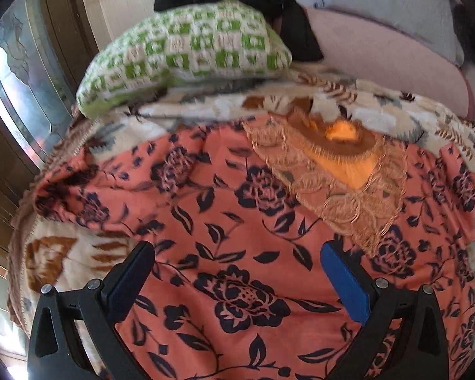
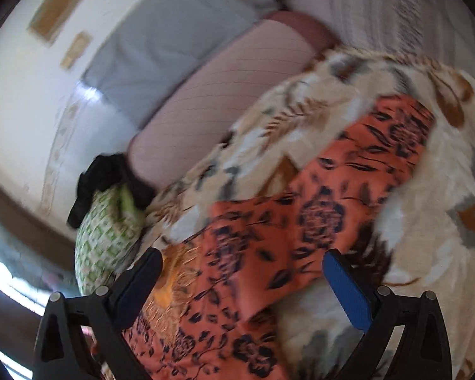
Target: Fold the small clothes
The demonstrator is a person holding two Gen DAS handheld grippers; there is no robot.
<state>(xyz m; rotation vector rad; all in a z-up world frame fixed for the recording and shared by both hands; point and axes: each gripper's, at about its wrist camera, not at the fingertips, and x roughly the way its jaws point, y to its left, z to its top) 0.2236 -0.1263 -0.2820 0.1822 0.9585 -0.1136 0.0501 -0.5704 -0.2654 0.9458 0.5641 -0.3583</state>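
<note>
Coral fabric, left wrist view: a garment (image 1: 237, 237) printed with dark roses is lying spread across most of the lower frame, on a blanket (image 1: 380, 110).
Neckline: a lace-trimmed opening (image 1: 338, 171) with an orange lining is sitting at the garment's upper right.
Sleeve: the garment's left edge (image 1: 69, 190) is bunching in folds near the blanket border.
Left gripper (image 1: 240, 281): it is hanging over the garment with both fingers spread wide, one black, one blue-padded; nothing is sitting between the pads, and whether the tips are touching cloth cannot be told.
Blanket: cream plush with brown leaves and grey flowers, lying under the garment.
Pillow (image 1: 186, 50): green-and-white checked, resting just beyond the blanket's far edge.
Black cloth (image 1: 269, 3): draping over the pillow's top and down its right side.
Bolster (image 1: 389, 63): pink, lying right of the pillow.

Right wrist view, blurred: the garment (image 2: 316, 205) is running diagonally from lower left to upper right over the blanket (image 2: 427, 221).
Right gripper (image 2: 243, 285): jaws are standing wide and gripping nothing; the garment's cloth is showing in the gap.
Pillow (image 2: 104, 240): lying at left, the black cloth (image 2: 101, 177) sitting on top of it.
Bolster (image 2: 224, 101): lying beyond the blanket, towards the wall.
</note>
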